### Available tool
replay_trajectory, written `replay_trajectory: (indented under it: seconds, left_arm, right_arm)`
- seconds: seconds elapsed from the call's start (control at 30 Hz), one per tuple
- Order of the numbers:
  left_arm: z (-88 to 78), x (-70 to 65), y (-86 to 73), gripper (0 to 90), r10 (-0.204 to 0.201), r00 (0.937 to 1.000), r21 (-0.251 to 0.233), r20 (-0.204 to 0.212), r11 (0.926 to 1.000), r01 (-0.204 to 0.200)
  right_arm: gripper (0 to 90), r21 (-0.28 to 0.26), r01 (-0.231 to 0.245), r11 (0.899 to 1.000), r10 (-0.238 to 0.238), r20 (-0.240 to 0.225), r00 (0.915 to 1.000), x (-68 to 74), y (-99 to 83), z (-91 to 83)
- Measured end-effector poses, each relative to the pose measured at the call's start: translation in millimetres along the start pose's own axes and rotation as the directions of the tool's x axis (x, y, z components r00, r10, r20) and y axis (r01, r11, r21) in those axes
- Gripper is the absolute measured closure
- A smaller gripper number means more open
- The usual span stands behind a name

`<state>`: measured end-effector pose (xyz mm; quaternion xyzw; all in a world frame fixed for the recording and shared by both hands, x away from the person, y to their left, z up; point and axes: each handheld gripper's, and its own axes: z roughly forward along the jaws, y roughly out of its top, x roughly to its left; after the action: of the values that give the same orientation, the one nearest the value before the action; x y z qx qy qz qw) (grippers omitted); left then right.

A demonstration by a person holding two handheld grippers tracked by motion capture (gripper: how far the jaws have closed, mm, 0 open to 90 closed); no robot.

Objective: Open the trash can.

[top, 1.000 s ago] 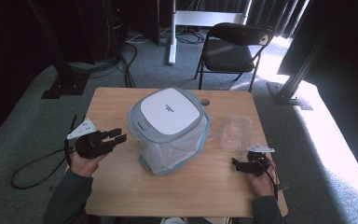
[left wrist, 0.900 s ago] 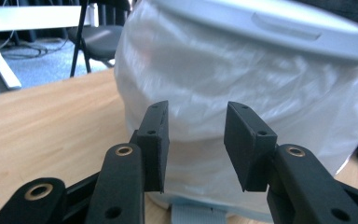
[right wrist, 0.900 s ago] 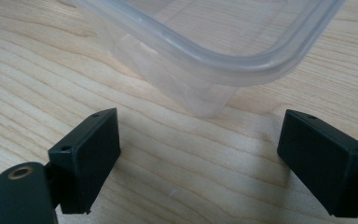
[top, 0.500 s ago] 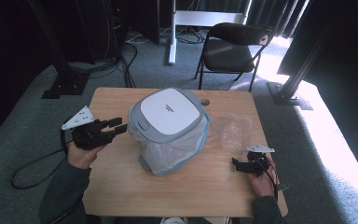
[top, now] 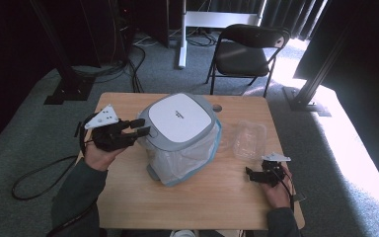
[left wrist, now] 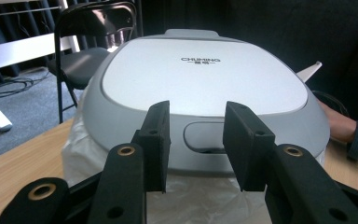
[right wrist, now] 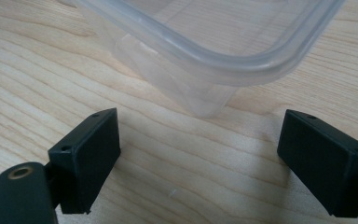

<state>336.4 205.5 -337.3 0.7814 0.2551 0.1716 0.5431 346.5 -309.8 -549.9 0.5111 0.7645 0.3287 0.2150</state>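
A grey and white rice cooker stands mid-table inside a clear plastic bag. My left gripper is raised at the cooker's left side, its tips close to the lid rim. In the left gripper view the gripper is open, its jaws framing the lid's release button on the cooker, with nothing between them. A clear plastic container lies at the right of the table. My right gripper rests low on the wood just in front of it. It is wide open, facing a corner of the container.
The wooden table has bare wood in front of the cooker and at the front left. A black folding chair stands beyond the far edge. A cable loops on the floor at the left.
My left gripper has risen and moved right, from the table's left part to the cooker's lid rim. The right gripper has stayed put.
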Motion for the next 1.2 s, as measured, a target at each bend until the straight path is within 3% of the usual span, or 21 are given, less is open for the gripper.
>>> replay_trajectory:
  seconds: [0.5, 0.87, 1.2]
  left_arm:
    - [2.9, -2.8, -1.1, 71.1, 0.034, 0.9988, 0.000, -0.036, 0.9994, -0.034]
    - [2.6, -5.0, -2.4, 73.2, 0.045, 0.9979, -0.005, -0.046, 0.9990, -0.045]
    - [1.5, -10.6, -2.0, 74.7, 0.074, 0.9936, 0.014, -0.085, 0.9972, -0.073]
  right_arm:
    - [12.3, 0.000, 0.000, 1.000, 0.000, 0.000, 1.0000, 0.0, 0.0, 0.0]
    - [12.3, 0.000, 0.000, 1.000, 0.000, 0.000, 1.0000, 0.0, 0.0, 0.0]
    - [12.2, -0.001, 0.000, 1.000, 0.000, 0.000, 1.0000, 0.1, -0.1, 0.0]
